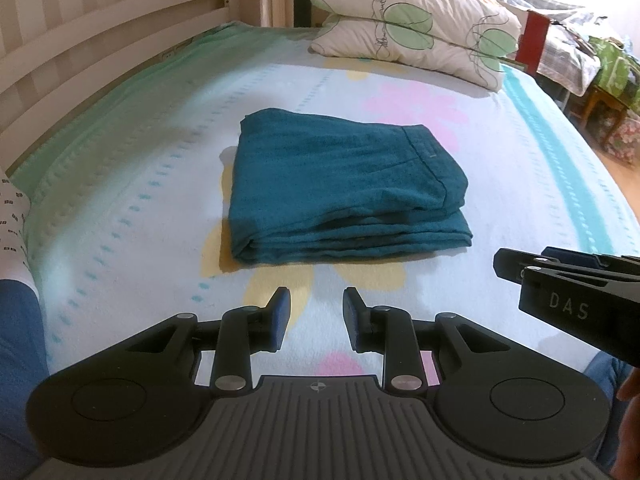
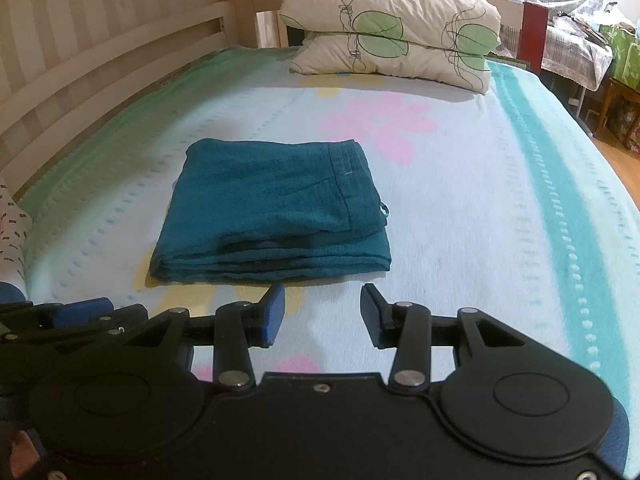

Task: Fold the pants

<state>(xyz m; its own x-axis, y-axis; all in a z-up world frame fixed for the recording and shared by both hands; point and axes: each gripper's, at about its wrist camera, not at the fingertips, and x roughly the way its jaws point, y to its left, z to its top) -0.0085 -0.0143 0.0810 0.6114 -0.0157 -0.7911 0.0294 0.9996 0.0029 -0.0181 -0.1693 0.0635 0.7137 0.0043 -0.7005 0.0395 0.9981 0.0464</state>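
Left wrist view: left gripper (image 1: 316, 312) at 6 o'clock, fingers spread with a gap, nothing between the blue pads (image 1: 282, 312), hanging over the bedspread (image 1: 120, 208). Teal pants (image 1: 344, 192) folded into a neat stack, flat on the bedspread, centre frame toward 12 o'clock of the fingertips, apart from them (waistband edge toward 3 o'clock). Right gripper (image 1: 568, 284) poking in at 3 o'clock, seen side-on, "DAS" lettering on it. Two leaf-print pillows (image 1: 412, 28) stacked at 1 o'clock. Slatted bed rail (image 1: 100, 36) along 10 o'clock.

Right wrist view: right gripper (image 2: 322, 312) at 6 o'clock, fingers spread wider, pinching nothing. Same pants (image 2: 272, 208) at 11 o'clock of the fingertips, near edge just beyond the left pad, not touching. Left gripper (image 2: 80, 312) edging in at 8 o'clock. Pillows (image 2: 392, 32) at 12 o'clock, rail (image 2: 100, 60) at 10 o'clock, wooden floor (image 2: 620, 164) at 3 o'clock.
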